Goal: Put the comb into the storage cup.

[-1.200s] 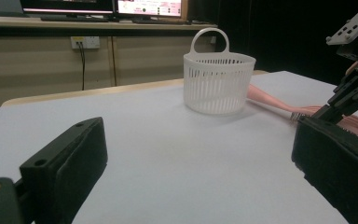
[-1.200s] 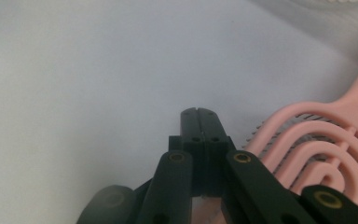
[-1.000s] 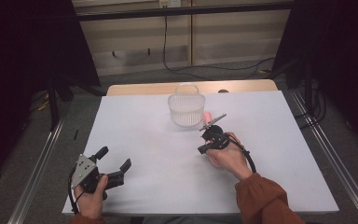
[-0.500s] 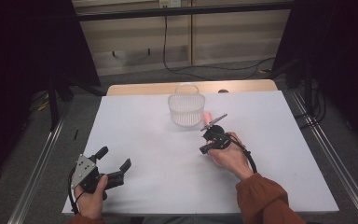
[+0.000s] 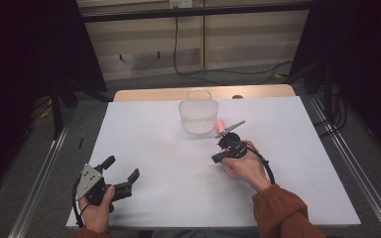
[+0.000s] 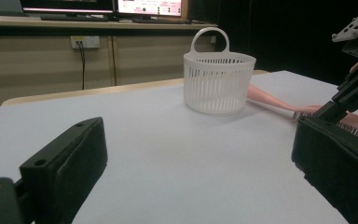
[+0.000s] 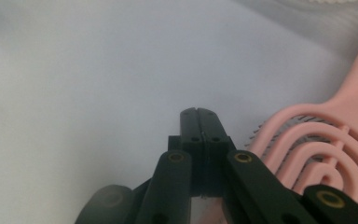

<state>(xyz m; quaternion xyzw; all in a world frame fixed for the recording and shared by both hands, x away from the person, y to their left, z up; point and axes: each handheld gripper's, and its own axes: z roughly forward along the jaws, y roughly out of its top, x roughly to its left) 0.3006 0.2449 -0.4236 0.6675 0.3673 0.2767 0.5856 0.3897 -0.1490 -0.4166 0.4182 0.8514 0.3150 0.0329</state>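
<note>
right hand-held gripper (image 7: 199, 112): jaws together, empty, just beside pink brush (image 7: 317, 154)
left hand-held gripper (image 5: 121, 173): jaws apart, near left
basket (image 5: 198, 115): far centre of tabletop (image 5: 168, 168)

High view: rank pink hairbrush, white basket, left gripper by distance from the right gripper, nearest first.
From the right gripper:
1. Pink hairbrush, right beside it, toward the basket.
2. White basket, just beyond the brush, at the table's far middle.
3. Left gripper, across the table at the near left corner.
</note>
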